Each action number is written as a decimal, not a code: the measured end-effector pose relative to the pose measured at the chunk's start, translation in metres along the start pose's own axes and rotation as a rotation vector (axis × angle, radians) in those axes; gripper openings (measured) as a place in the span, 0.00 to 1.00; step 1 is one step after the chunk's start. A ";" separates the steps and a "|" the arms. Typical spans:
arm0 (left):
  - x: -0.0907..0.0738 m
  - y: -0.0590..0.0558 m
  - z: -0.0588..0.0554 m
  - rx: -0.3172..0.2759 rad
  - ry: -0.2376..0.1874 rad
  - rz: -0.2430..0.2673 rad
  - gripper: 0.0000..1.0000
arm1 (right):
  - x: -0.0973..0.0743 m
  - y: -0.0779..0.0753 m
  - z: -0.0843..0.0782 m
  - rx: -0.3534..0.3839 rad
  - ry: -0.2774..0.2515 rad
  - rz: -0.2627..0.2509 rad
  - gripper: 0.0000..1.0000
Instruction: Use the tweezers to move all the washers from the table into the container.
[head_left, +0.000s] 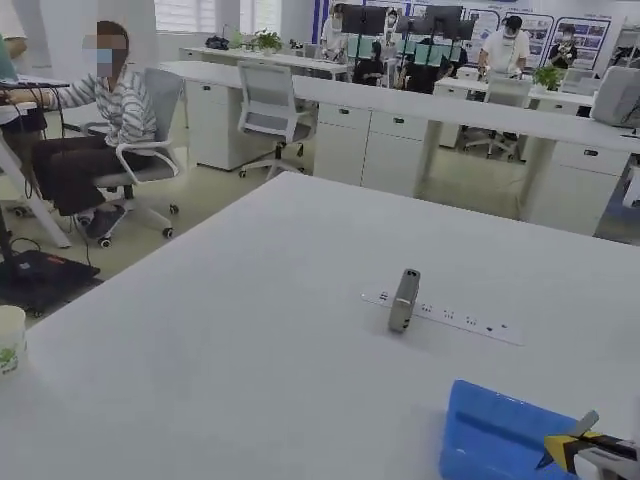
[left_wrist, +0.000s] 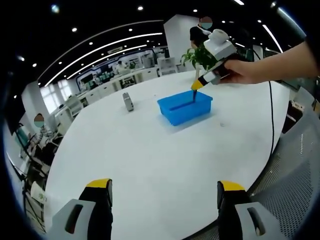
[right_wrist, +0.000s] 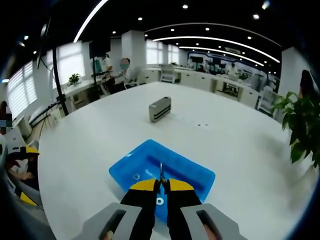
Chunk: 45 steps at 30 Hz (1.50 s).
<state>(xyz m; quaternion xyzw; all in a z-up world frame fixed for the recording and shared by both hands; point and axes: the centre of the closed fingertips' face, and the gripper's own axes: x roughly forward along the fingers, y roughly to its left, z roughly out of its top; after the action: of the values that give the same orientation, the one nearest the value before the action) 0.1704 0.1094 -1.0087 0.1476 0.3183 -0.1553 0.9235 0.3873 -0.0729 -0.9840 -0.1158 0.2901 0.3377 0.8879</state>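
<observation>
Receptacle: blue container (right_wrist: 194, 173), open-topped, on the white table (head_left: 250, 330) at the person's right. A grey block (head_left: 404, 298) on a power strip (head_left: 460, 318) lies beyond it, well apart.
Parts: at least three washers (right_wrist: 136, 176) lie on the container floor in the right gripper view. Whether any lie on the table cannot be told; they are too small at this range.
Right side: right gripper (right_wrist: 161, 186) has its jaws pressed together, clamping the tweezers (right_wrist: 161, 172), which project forward between them.
Tool: the tweezers point down inside the container walls, over the floor. Whether a washer is pinched at the tip cannot be made out.
Left side: left gripper (left_wrist: 165, 186) has its jaws wide apart, holding nothing. It sits low over the near table edge, well apart from the container.
Step in hand (judged): depositing a washer into the container.
Method advised: keep the tip low, inside the walls, before easing the clamp, so the part drops flat and does not bounce out. Ease pressure gradually; a sudden release may flick the washer. Lift straight up until clear of the rim, so the tip does not snag a wall.
Risk (judged): the container looks light and is unrestrained, so a sideways knock could shift it. The left gripper is not placed to steady it.
</observation>
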 end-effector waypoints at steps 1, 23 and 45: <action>0.000 0.000 0.000 -0.001 -0.002 0.002 0.88 | -0.002 0.000 0.002 -0.005 -0.005 -0.003 0.03; -0.002 0.000 0.005 0.012 -0.033 0.011 0.88 | -0.061 0.022 -0.005 0.021 -0.071 0.001 0.03; -0.004 -0.001 0.005 0.018 -0.029 0.003 0.87 | -0.057 0.034 -0.061 0.083 0.031 0.032 0.03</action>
<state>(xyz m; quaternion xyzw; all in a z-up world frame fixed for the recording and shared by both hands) 0.1697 0.1071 -1.0029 0.1542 0.3032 -0.1590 0.9268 0.3038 -0.1021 -0.9997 -0.0797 0.3194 0.3375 0.8819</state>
